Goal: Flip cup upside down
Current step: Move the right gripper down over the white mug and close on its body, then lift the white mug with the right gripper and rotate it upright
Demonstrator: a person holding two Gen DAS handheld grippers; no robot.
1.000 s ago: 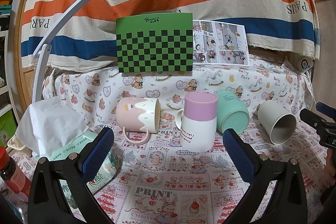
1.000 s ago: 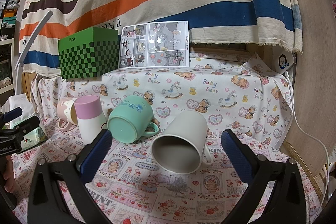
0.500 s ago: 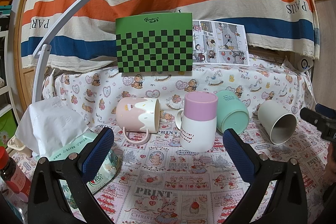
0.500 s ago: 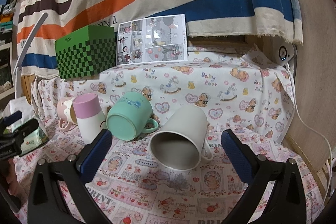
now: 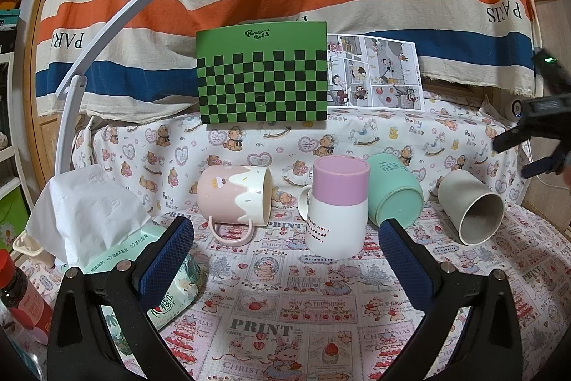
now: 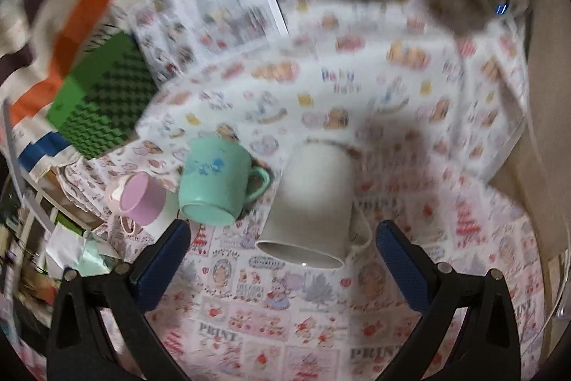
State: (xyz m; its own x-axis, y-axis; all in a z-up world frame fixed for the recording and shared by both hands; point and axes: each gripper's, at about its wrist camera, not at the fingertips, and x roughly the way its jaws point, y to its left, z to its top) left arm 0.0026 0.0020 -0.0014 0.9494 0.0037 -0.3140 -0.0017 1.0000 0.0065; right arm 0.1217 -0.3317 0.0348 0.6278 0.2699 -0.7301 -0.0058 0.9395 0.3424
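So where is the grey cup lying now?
In the left wrist view the grey cup lies on its side at the far right, beside the mint cup, its mouth facing the camera.

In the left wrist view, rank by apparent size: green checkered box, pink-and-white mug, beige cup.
1. green checkered box, clearly largest, though farthest back.
2. pink-and-white mug.
3. beige cup, close to the mug; uncertain since it lies tilted.

A green-and-black checkered cardboard box [image 5: 263, 77] stands far back. The ceramic mugs are pink-and-cream [image 5: 233, 199], lilac-and-white [image 5: 337, 206], mint green [image 5: 394, 193] and plain grey [image 5: 471, 207].
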